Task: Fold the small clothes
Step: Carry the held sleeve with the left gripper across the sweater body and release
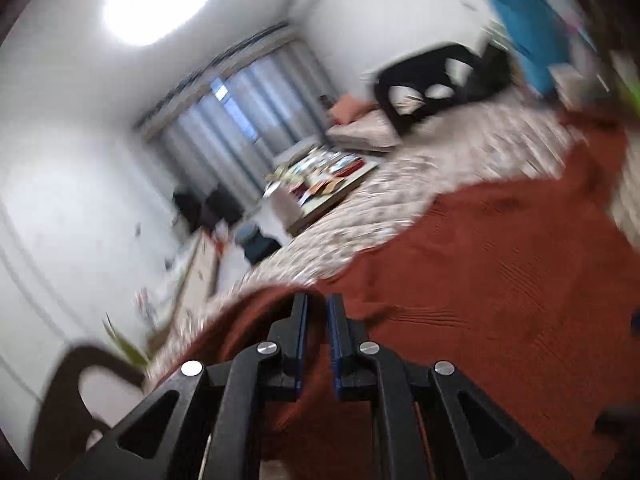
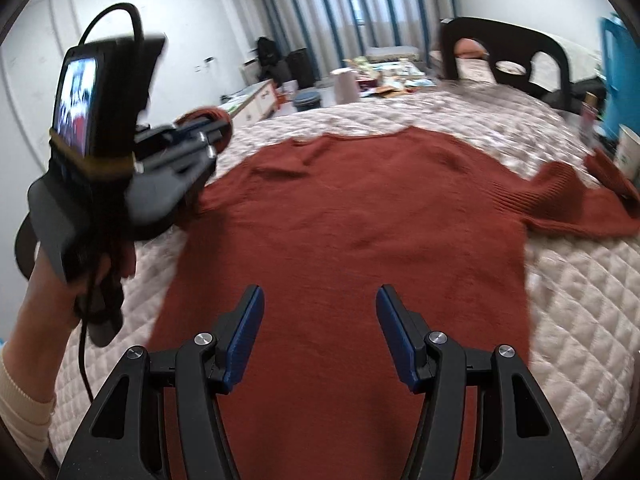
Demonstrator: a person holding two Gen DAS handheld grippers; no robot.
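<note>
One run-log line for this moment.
left gripper: shut on sweater sleeve | right gripper: open above sweater | sweater: flat on bed

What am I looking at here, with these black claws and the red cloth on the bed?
There is no robot. A person holds a hand-held gripping tool in each hand, and each has a wide-angle camera looking forward along its two fingers, so each picture shows its own black arms and blue pads at the bottom.

The tilted, blurry picture comes from the left tool. Its pads are closed on a fold of the rust-red knitted sweater. The other camera shows the same tool from the side, gripped by the person's hand, lifting one sleeve's end off the bed.

The sharper picture comes from the right tool. Its pads stand wide apart above the sweater, holding nothing.

The sweater lies spread on a pale quilted bedspread, its other sleeve stretched out sideways.
</note>
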